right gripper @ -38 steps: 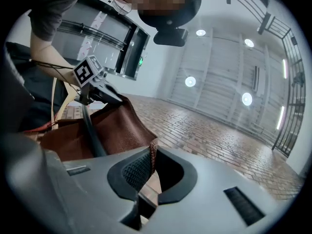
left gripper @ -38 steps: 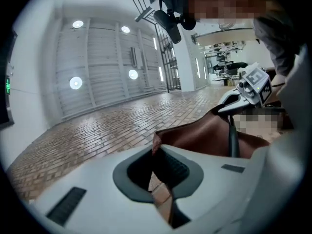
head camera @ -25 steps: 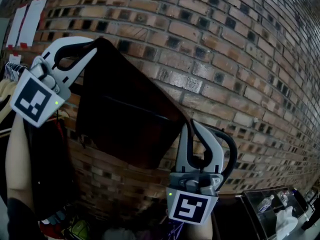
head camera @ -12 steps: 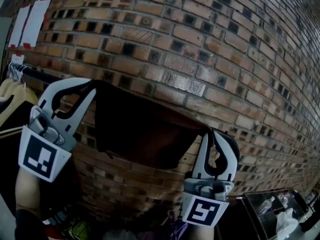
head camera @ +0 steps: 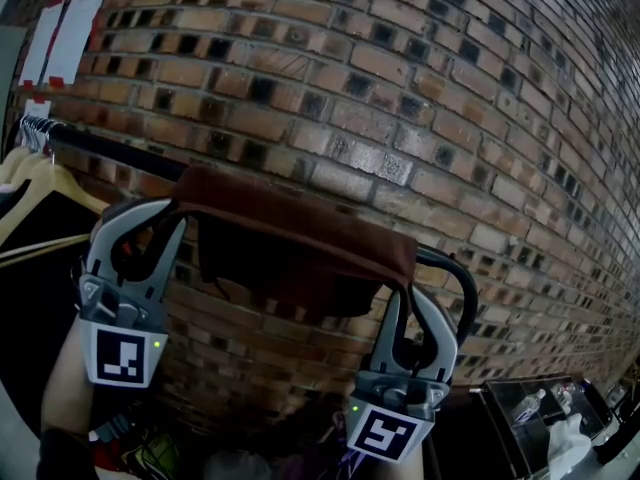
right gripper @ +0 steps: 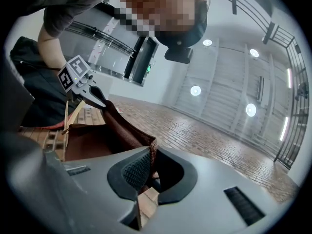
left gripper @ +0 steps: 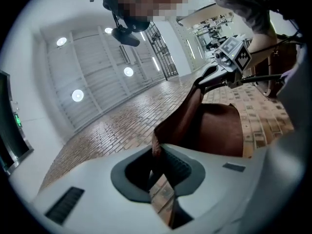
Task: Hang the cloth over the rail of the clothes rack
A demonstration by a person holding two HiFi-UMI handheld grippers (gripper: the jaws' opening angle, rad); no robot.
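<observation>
Cloth point(head camera: 300, 230) down onto rail point(head camera: 110, 148) — left gripper point(head camera: 168, 211) jaws opening.

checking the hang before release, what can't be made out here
Rail under the cloth: head view, covered by the cloth.
Cloth's back side: head view, behind its own front fold.
Rack's base: head view, cut off by the bottom edge.

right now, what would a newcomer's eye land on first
The brown cloth laid over the dark rail, mid-frame against the brick wall. The right claw grips its right end; the left claw, its jaws just opening, has the other end between them.
</observation>
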